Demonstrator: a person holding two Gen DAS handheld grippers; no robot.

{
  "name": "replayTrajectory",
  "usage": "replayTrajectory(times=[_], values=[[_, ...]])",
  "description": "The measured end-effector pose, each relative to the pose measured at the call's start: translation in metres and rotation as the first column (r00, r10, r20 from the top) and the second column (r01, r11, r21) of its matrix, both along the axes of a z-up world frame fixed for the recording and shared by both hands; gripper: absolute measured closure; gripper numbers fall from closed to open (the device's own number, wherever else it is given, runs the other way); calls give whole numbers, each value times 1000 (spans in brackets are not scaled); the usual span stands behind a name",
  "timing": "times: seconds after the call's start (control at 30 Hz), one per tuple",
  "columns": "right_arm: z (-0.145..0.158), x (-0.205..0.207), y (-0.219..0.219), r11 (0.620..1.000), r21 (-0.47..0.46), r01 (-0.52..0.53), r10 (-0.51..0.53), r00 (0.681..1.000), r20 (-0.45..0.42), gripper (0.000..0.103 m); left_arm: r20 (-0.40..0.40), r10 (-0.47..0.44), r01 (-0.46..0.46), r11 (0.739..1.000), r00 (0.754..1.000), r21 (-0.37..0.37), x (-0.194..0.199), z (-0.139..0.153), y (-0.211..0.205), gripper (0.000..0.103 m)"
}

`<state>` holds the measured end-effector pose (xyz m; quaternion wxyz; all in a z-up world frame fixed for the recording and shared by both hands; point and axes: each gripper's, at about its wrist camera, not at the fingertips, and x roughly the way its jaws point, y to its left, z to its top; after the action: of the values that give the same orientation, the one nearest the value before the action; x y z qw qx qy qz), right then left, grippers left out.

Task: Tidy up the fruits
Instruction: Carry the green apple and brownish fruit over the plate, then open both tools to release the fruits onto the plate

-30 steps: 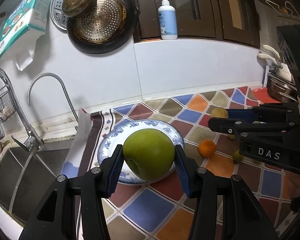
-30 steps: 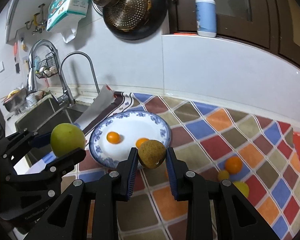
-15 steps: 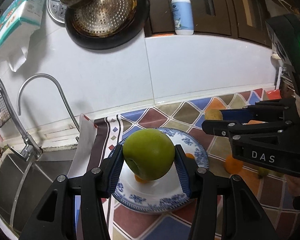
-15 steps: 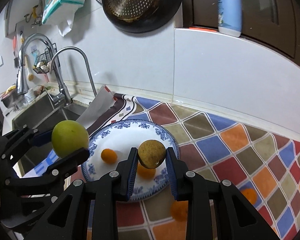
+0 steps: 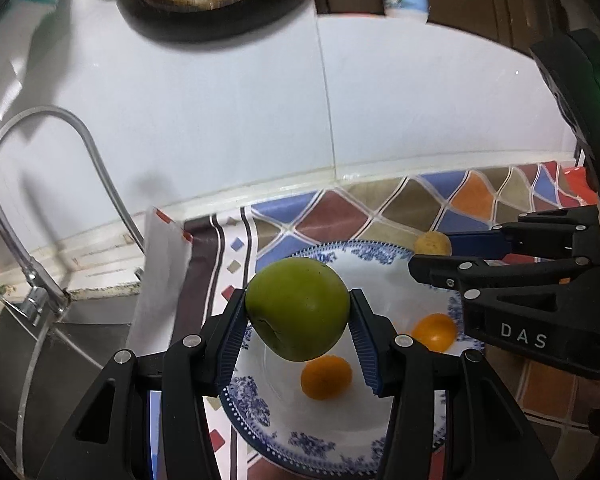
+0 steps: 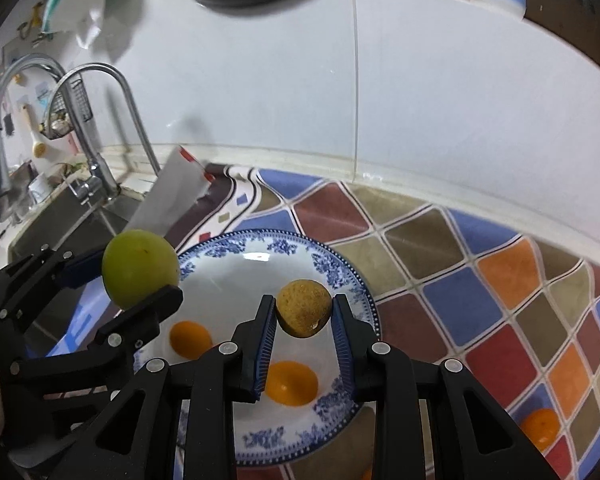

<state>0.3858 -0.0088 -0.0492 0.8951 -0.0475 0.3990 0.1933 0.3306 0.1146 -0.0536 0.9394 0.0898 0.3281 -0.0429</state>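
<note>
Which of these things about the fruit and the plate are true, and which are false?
1. The left hand-held gripper holds a green apple. True.
2. The right hand-held gripper is empty. False: it grips a brownish-yellow round fruit.
3. Two small oranges lie on the blue-and-white plate. True.
4. The green apple rests on the plate. False: it is held above it.
5. One small orange lies on the patterned cloth, off the plate. True.

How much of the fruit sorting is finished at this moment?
Done: two small oranges lie on the blue-rimmed plate. In hand: the left hand-held gripper holds a green apple, the right hand-held gripper a brown fruit, both above the plate. Left: one orange on the patterned counter.
</note>
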Motion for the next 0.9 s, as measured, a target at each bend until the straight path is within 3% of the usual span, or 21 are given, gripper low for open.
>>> replayTrajectory(times=[0.43, 0.7, 0.9], values=[[-28, 25, 3, 1000, 5, 25, -24, 995, -99, 74, -118, -6, 3, 1000, 993, -25, 31, -29, 4, 53], [-23, 22, -2, 999, 17, 37, -35, 994, -99, 73, -74, 12, -13, 1000, 997, -22, 26, -12, 5, 50], [-5, 1, -6, 999, 14, 33, -32, 999, -39, 73, -41, 29, -30, 999, 999, -40, 5, 6, 5, 47]])
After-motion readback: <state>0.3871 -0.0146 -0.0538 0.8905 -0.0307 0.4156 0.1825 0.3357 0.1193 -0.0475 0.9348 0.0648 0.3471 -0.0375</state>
